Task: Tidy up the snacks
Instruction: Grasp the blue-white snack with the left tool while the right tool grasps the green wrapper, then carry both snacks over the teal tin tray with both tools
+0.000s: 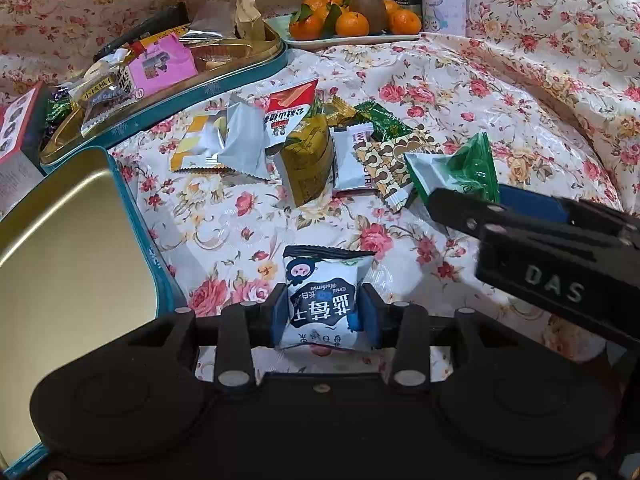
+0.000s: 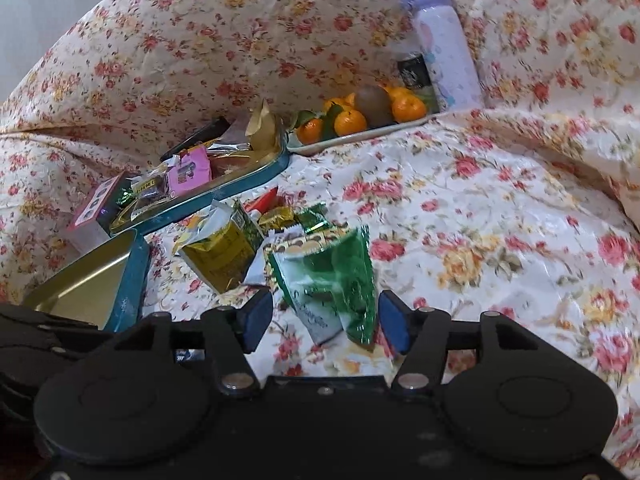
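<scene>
Floral quilted cloth (image 1: pixel 460 80) covers everything; the white blueberry snack packet (image 1: pixel 322 300) lies between the left gripper's (image 1: pixel 325 316) unclenched pads, while the right gripper (image 2: pixel 326 322) stands released around the green foil packet (image 2: pixel 340 280).

Floral-covered bed (image 1: pixel 460 92), loose snack packets (image 1: pixel 320 148), teal tin (image 1: pixel 224 76), upturned lid (image 1: pixel 80 240), fruit tray (image 1: pixel 352 38)

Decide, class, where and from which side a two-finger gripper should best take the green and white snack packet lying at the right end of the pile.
Probably across the green and white packet at its puffed middle, coming from above. It lies tilted on the floral cloth, near end free, and the open right gripper already straddles it with both pads clear. Its flat crimped ends would likely slip.
</scene>
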Demonstrator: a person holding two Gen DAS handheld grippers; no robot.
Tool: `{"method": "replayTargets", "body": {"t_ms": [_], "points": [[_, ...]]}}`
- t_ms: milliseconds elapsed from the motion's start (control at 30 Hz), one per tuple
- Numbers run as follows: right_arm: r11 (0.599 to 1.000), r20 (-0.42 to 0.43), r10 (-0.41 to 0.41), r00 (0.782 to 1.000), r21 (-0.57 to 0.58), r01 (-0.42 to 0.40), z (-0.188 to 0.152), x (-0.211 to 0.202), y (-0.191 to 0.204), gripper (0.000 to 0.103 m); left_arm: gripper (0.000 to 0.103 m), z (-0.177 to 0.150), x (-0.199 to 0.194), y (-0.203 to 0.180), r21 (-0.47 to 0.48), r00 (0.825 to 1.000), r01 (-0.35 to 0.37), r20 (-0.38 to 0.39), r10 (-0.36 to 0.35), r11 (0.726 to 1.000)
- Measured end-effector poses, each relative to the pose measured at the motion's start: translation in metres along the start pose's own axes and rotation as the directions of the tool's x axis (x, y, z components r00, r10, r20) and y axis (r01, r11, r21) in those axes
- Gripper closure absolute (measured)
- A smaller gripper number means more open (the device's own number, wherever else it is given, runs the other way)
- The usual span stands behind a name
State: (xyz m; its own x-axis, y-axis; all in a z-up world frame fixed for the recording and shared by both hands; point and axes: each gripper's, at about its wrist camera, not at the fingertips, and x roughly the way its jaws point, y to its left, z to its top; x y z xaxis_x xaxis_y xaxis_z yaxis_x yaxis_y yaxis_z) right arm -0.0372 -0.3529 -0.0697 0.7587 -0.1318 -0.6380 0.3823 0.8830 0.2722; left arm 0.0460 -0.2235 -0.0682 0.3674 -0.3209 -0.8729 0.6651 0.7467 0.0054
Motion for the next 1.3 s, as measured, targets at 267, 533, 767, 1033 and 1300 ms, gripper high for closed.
{"method": "replayTargets", "body": {"t_ms": [267, 533, 767, 1033, 1300], "points": [[0.998, -0.02, -0.04, 0.999, -0.046, 0.039, 0.001, 0.016, 0.005, 0.042, 0.056, 0.0, 0.001, 0.001, -0.031, 1.0, 0.0, 0.017, 0.001, 1.0], [0.995, -0.003, -0.073, 0.997, -0.075, 0.073, -0.004, 0.004, 0.012, 0.063, 0.061, -0.007, -0.017, 0.015, -0.117, 0.998, 0.001, 0.065, 0.006, 0.993], [0.995, 0.003, -0.074, 0.997, -0.067, 0.074, -0.006, -0.018, 0.025, 0.063, 0.06, -0.025, -0.059, 0.045, -0.175, 0.988, -0.028, 0.148, 0.054, 0.984], [0.993, -0.017, -0.019, 1.0, -0.12, 0.017, -0.016, -0.035, 0.071, 0.063, 0.06, -0.059, -0.093, 0.1, -0.272, 0.967, -0.133, 0.174, 0.185, 0.953], [0.979, -0.053, 0.09, 0.995, -0.181, -0.098, -0.025, -0.042, 0.132, 0.063, 0.06, -0.088, -0.114, 0.164, -0.407, 0.935, -0.23, 0.16, 0.317, 0.884]]}}
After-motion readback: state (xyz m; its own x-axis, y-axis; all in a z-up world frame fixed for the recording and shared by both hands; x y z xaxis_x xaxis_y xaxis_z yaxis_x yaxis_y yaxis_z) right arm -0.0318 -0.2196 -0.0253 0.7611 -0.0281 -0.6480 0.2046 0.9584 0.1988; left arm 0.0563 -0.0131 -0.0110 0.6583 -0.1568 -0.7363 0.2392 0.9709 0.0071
